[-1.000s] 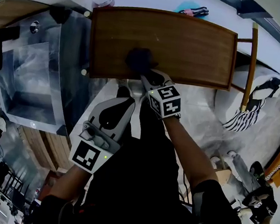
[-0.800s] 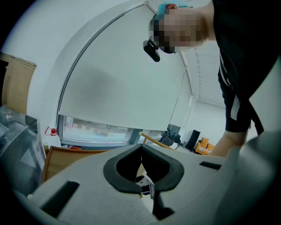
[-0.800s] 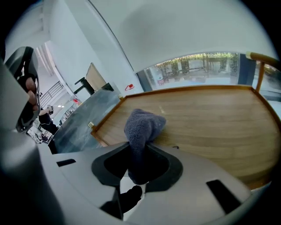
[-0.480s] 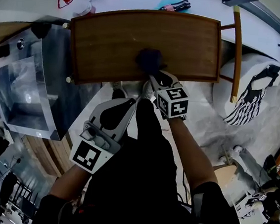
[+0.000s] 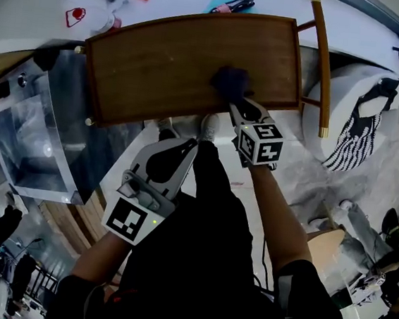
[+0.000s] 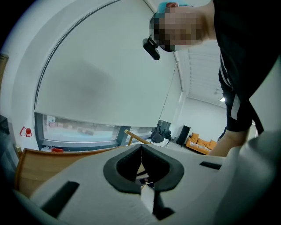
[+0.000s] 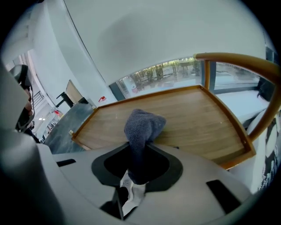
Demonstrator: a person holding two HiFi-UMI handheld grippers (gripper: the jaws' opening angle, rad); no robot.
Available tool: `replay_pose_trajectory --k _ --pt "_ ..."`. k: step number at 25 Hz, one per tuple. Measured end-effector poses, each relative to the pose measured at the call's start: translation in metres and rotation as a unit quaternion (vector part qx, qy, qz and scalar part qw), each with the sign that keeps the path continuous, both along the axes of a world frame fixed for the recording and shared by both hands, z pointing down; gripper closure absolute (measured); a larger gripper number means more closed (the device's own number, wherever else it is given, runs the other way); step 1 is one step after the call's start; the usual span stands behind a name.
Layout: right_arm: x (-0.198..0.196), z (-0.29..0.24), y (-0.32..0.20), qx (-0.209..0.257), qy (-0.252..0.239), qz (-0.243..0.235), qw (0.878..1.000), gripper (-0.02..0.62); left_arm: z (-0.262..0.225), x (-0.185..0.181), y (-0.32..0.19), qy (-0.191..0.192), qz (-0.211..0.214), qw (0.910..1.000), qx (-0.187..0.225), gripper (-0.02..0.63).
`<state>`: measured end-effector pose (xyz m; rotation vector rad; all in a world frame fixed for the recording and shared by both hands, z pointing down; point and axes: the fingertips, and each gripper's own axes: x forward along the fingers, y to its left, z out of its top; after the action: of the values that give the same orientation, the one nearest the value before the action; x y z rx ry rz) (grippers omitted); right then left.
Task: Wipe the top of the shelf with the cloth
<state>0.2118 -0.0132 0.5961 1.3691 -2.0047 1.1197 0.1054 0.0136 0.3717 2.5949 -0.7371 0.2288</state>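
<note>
Shelf top [image 5: 174, 60]: warm brown wood, fine grain showing, smooth, low satin sheen; raised rim same wood. Cloth [image 7: 142, 125] at shelf's near edge: dark blue-grey terry, fuzzy nap, fully matt. Right gripper [image 5: 235, 104] and left gripper [image 5: 174, 149]: pale grey plastic shells, smooth, matt; jaw linings black, rubbery-looking, dull. Marker cube [image 5: 261, 144]: flat black-and-white print, no shine. Chair rail [image 5: 320, 62] beside shelf's right edge: lighter wood, smooth, faint gloss. Floor [image 5: 303, 180]: grey, marbled, polished.
</note>
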Motion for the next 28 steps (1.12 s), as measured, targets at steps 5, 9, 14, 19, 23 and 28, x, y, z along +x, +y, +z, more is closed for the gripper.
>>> replay_pose_trajectory --k 5,9,14,19,23,28 --pt "0.03 -0.001 0.0 0.002 0.008 0.024 1.0 0.512 -0.001 0.014 0.0 -0.003 0.011 0.9999 -0.002 0.586" --pt "0.05 0.0 -0.001 0.003 0.012 0.038 0.999 0.512 -0.001 0.027 -0.001 -0.004 0.019 0.9998 0.0 0.587" --pt "0.071 -0.001 0.001 0.005 0.015 0.063 0.998 0.512 -0.001 0.038 -0.001 -0.005 0.03 0.9995 0.0 0.586" --pt "0.094 -0.001 0.001 0.006 0.023 0.089 0.996 0.512 -0.001 0.047 -0.002 -0.005 0.042 0.9991 0.0 0.586" --pt "0.108 -0.003 0.003 0.007 0.033 0.104 0.994 0.512 -0.002 0.049 -0.001 -0.006 0.048 0.9988 0.001 0.586" --pt "0.112 -0.01 0.001 0.012 0.039 0.113 0.993 0.512 -0.007 0.044 -0.006 -0.006 0.048 0.9988 0.004 0.586"
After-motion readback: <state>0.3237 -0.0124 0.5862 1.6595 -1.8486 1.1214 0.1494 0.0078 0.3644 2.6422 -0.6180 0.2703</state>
